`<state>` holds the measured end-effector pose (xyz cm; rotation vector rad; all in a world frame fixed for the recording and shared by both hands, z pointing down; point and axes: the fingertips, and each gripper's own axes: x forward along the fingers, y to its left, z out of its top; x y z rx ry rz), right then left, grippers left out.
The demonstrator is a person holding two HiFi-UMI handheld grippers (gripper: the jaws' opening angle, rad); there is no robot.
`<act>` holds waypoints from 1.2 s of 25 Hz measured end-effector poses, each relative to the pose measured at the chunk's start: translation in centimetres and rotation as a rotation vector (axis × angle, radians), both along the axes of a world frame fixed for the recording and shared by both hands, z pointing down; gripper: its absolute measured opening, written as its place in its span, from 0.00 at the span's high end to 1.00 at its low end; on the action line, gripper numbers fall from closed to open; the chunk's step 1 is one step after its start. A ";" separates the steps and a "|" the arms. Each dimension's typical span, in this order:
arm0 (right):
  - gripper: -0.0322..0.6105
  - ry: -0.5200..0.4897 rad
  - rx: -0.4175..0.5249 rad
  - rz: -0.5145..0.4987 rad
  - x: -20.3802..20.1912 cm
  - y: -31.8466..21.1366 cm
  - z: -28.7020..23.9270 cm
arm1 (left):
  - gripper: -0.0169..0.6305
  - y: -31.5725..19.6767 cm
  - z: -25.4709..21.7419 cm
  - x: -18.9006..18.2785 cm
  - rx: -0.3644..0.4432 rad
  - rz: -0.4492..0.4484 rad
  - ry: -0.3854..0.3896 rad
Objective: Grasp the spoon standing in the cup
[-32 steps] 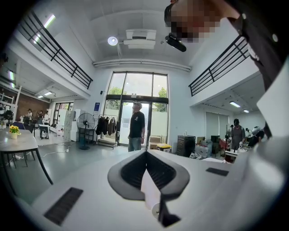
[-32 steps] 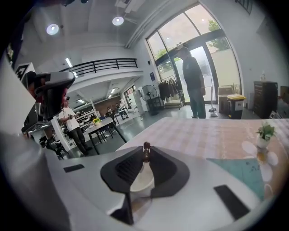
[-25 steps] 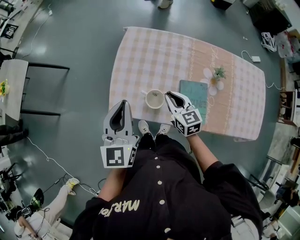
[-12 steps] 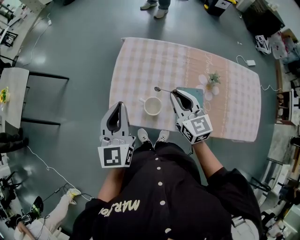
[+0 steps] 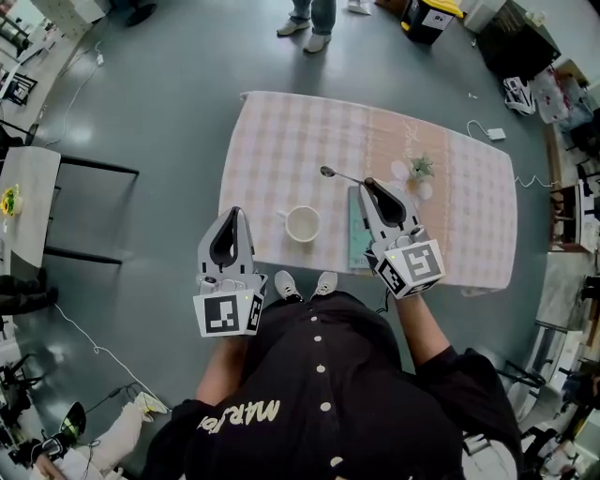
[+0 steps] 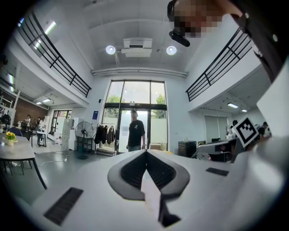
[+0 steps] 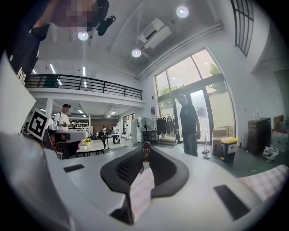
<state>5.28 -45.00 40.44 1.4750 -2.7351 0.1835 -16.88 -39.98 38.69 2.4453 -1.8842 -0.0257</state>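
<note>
A white cup (image 5: 303, 224) stands near the front edge of the checked tablecloth (image 5: 281, 131), with nothing in it. The metal spoon (image 5: 338, 174) hangs in the air beyond and to the right of the cup, bowl pointing left. My right gripper (image 5: 368, 183) is shut on its handle. In the right gripper view the handle's end (image 7: 146, 150) shows pinched between the jaw tips of that gripper (image 7: 146, 155). My left gripper (image 5: 233, 214) hovers left of the cup, off the table's edge, jaws together and empty, and the left gripper view shows it (image 6: 146, 153) aimed across the room.
A teal notebook (image 5: 355, 236) lies under my right gripper. A small potted plant (image 5: 419, 169) stands at the back right. A white charger (image 5: 496, 134) sits at the far right corner. A person's feet (image 5: 309, 23) are beyond the table, and another table (image 5: 28, 187) stands at the left.
My right gripper has lifted the spoon out of the cup and carried it up and to the right. The cup now stands empty. The left gripper has barely moved.
</note>
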 end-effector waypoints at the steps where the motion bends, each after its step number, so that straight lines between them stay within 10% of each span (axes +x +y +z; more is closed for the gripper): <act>1: 0.87 0.000 0.011 0.005 0.2 0.1 -0.6 | 0.96 0.0 -0.1 -0.1 0.002 -0.002 -0.001; 30: 0.87 0.010 0.231 0.132 5.7 1.4 -7.9 | 0.96 -1.0 -2.0 -3.2 0.056 -0.073 -0.028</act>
